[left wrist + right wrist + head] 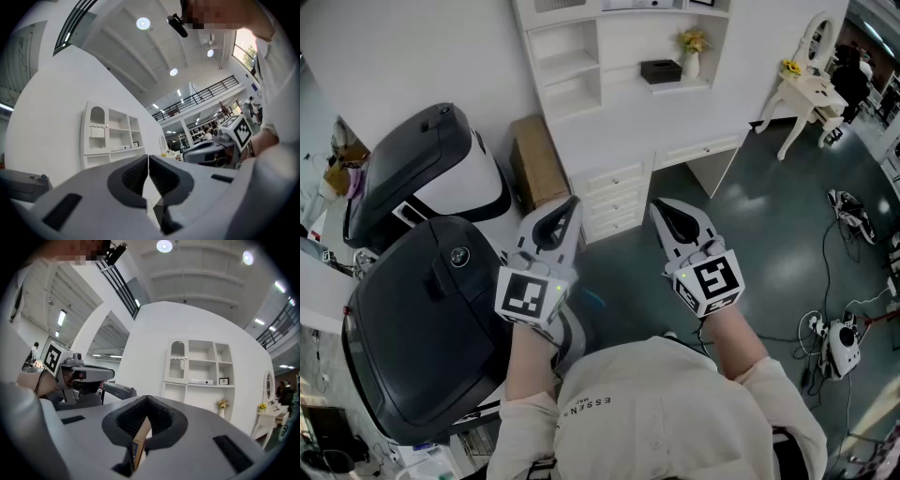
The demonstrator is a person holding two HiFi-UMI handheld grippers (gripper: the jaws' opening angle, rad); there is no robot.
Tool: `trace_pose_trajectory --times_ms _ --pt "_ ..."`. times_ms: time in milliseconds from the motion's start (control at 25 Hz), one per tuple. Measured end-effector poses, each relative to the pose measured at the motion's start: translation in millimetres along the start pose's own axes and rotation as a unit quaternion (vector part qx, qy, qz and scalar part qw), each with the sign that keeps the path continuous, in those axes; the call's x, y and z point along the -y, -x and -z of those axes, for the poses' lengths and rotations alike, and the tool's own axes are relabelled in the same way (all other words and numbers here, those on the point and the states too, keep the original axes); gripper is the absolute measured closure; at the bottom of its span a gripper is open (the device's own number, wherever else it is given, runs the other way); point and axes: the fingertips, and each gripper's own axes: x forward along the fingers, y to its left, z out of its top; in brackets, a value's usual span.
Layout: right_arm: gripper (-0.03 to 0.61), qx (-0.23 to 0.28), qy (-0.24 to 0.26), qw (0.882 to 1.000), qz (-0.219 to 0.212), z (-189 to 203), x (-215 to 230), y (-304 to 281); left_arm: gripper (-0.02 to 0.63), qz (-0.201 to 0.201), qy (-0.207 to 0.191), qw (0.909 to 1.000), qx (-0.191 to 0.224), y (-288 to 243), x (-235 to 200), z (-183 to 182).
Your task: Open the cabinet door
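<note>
Looking down from the head view, we start at the far left, where a large black-and-white machine (422, 319) sits with a second machine (412, 173) just beyond it; a cardboard box (538, 159) stands on the floor, just beside the left end of the white cabinet (623, 127).

The left gripper (573, 202) hangs in the air in front of the box; in its own view the two dark pads are pressed together along a thin line with nothing between them; it is well apart from the cabinet.

The cabinet stands against the wall straight ahead, with open shelves above, a stack of drawers (614, 199) below, and an arched door (177, 363) at its upper left; we cannot tell whether that door is ajar; a black tissue box (661, 70) and a vase of yellow flowers (692, 52) rest on its ledge.

The right gripper (657, 205) is held level beside the left one, clear of the cabinet; its jaws meet at the tips, and a sliver of brown cardboard shows through the slit below them.

Further right stands a white dressing table (811, 91); cables and a power strip (841, 342) lie on the grey floor (759, 244).
</note>
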Motion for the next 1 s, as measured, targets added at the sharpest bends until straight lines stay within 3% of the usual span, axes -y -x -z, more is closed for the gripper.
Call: trace_pose_trajectory --times_ms 600,640,760,800,1000 --pt "0.565 0.025 -0.02 1.0 0.001 -9 1 3 0.604 -0.007 0.015 0.9999 0.002 1 6 -10" --pt "0.565 0.026 -0.022 0.999 0.0 -8 2 3 0.587 -0.013 0.014 0.9998 0.002 0 5 -10" --pt "0.565 0.028 -0.028 0.999 -0.002 -6 3 1 0.42 -0.022 0.004 0.9997 -0.005 -3 -1 -7" --pt "0.565 0.028 -0.03 0.999 -0.003 -4 3 0 0.396 -0.022 0.004 0.9997 -0.008 -5 -2 -6" --pt "0.565 0.021 -0.038 0.999 -0.002 3 12 -8 0.39 -0.02 0.0 0.9995 -0.023 -15 -6 3"
